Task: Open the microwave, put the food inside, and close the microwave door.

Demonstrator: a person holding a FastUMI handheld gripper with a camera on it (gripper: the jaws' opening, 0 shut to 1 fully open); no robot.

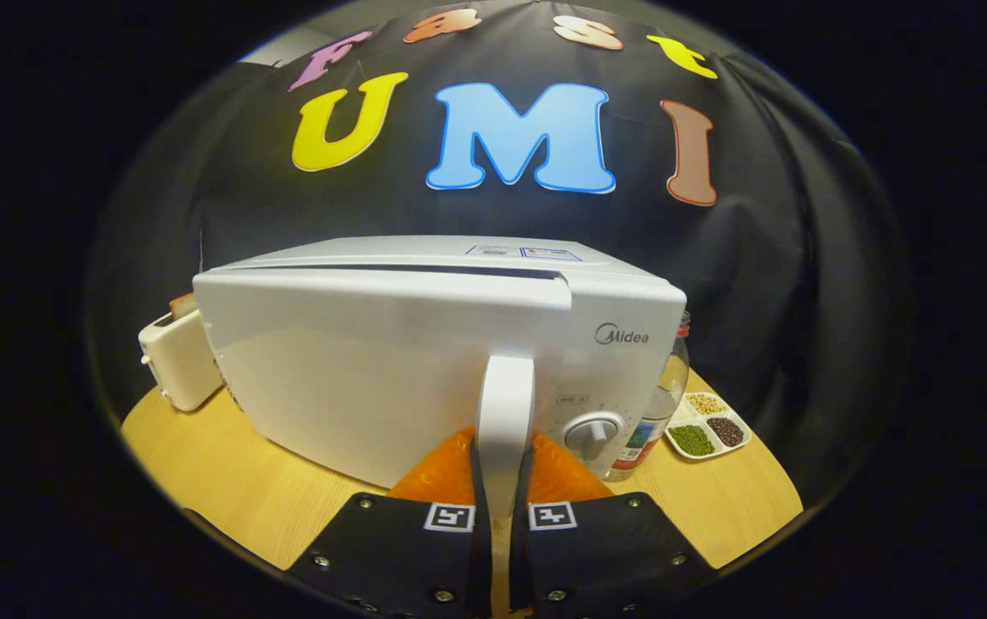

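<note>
A white microwave (425, 344) stands on the wooden table (227, 481) right in front of me. Its door (356, 378) is swung a little way out from the body, with a dark gap along the top edge. The door's upright white handle (505, 404) runs down between my two fingers. My gripper (502, 486) is shut on this handle, one finger pressing on each side. The control knob (594, 432) sits just right of the handle.
A cream toaster (177, 361) with a slice of bread (182, 303) stands left of the microwave. To the microwave's right stand a clear bottle (661, 404) and a white divided tray (708, 427) of beans. The table edge curves close beneath the fingers.
</note>
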